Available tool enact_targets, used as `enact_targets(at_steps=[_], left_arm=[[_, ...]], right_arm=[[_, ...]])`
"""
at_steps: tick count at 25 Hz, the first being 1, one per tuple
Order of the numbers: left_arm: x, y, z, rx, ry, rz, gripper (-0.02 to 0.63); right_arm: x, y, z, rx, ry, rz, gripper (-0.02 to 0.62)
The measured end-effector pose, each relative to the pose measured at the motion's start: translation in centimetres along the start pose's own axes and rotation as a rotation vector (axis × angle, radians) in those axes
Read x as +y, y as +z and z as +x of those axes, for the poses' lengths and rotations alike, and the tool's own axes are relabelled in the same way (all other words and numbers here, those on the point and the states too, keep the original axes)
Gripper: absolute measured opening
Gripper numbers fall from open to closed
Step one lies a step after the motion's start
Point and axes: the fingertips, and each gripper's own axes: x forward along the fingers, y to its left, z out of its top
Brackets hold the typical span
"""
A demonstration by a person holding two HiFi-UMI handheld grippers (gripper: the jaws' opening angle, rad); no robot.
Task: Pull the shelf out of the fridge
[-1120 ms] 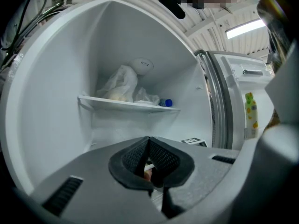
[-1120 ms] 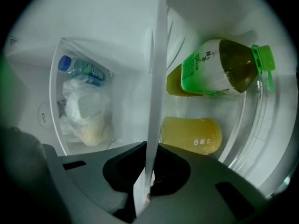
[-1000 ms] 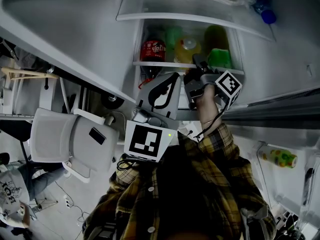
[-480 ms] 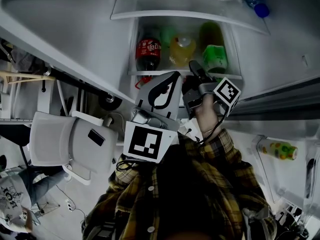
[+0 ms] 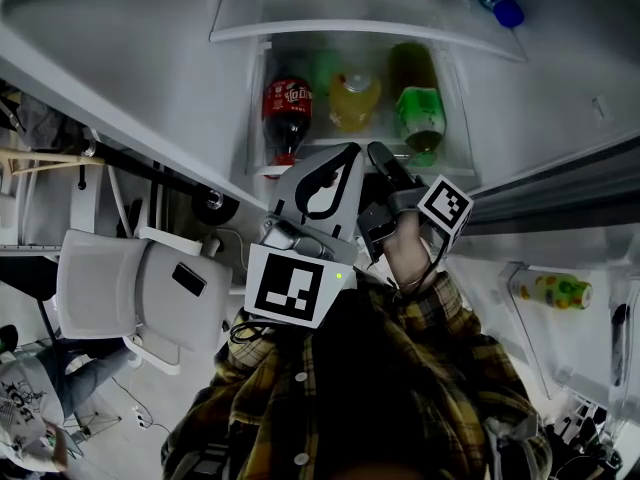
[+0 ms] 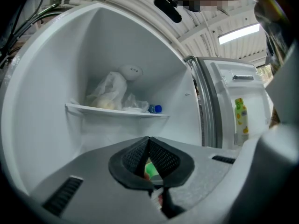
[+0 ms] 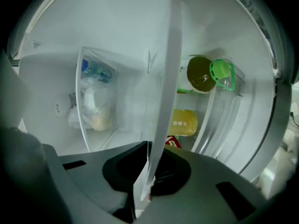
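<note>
The fridge's glass shelf (image 5: 455,173) carries a cola bottle (image 5: 287,108), a yellow drink (image 5: 355,98) and a green bottle (image 5: 418,113). My right gripper (image 5: 385,163) is shut on the shelf's front lip. In the right gripper view the white lip (image 7: 166,92) runs up between the jaws of the right gripper (image 7: 145,181). My left gripper (image 5: 348,153) hovers just left of it, in front of the shelf edge. The left gripper (image 6: 149,146) is shut with nothing in it.
An upper shelf (image 5: 350,30) holds plastic bags and a blue-capped bottle (image 5: 505,10). The open door's inner side (image 5: 120,68) stands at the left. A door bin at the right holds a yellow bottle (image 5: 555,290). A white chair (image 5: 140,288) stands low left.
The shelf with its three bottles has slid out of the fridge toward me. The right gripper has drawn back with the lip in its jaws. The left gripper has stayed close beside it.
</note>
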Motion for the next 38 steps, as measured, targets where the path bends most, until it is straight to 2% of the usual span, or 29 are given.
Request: enact_targets(at_steps=[27, 38], left_arm=[[-3.5, 0.6, -1.2, -0.012, -0.056, 0.012, 0.003], [-3.8, 0.7, -1.7, -0.006, -0.055, 0.017, 0.003]], right_arm=[[0.0, -2.8, -7.0, 0.0, 0.0, 0.014, 0.026], [0.2, -3.2, -8.0, -0.003, 0.001, 0.008, 0.026]])
